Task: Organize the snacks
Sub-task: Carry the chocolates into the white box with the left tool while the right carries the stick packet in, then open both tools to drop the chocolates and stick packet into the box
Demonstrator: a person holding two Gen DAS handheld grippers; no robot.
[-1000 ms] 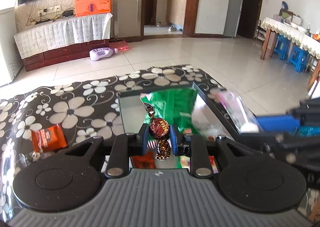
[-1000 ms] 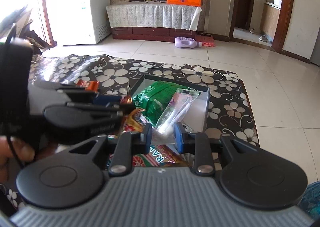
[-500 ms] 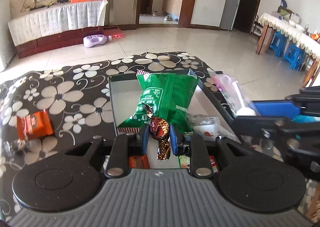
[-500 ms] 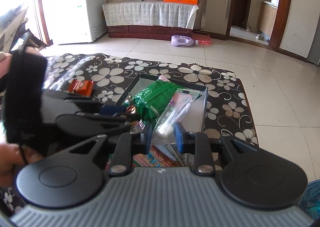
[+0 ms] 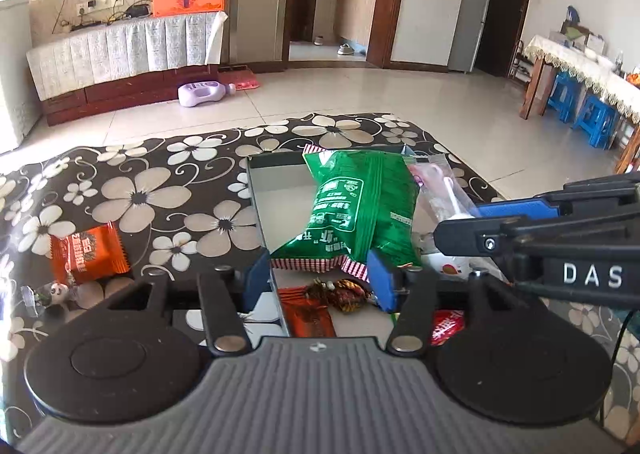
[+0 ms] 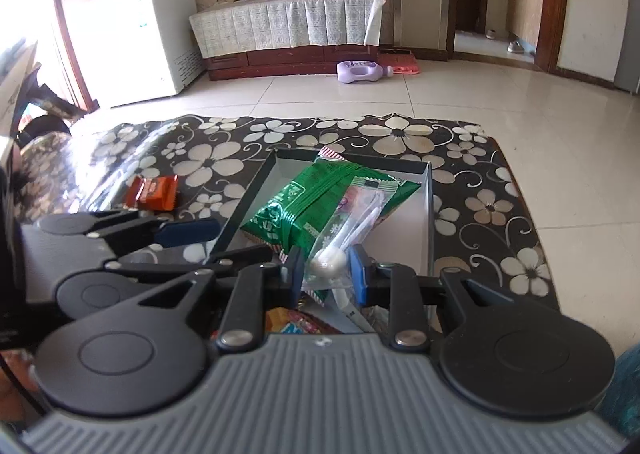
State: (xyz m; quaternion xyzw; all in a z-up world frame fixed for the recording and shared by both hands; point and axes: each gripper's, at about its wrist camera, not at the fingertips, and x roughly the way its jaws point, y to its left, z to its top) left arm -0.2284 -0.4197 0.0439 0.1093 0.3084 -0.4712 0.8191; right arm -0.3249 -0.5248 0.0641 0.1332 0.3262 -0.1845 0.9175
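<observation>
A shallow grey box [image 5: 262,209] sits on the flowered table and holds a green snack bag [image 5: 360,209], also in the right wrist view [image 6: 308,205]. My left gripper [image 5: 318,280] is open over the box's near end; a brown foil candy [image 5: 340,294] lies in the box below its jaws. My right gripper [image 6: 325,272] is shut on a clear packet with a white lollipop [image 6: 328,262], held over the box. That gripper shows at the right of the left wrist view [image 5: 520,230].
An orange snack packet [image 5: 86,254] and a small panda candy [image 5: 54,292] lie on the table [image 5: 160,189] left of the box. More wrappers [image 5: 310,320] lie in the box's near end. The table edge and tiled floor lie beyond.
My left gripper has opened and the brown foil candy has dropped from its jaws into the box. The right gripper still holds the lollipop packet over the box.
</observation>
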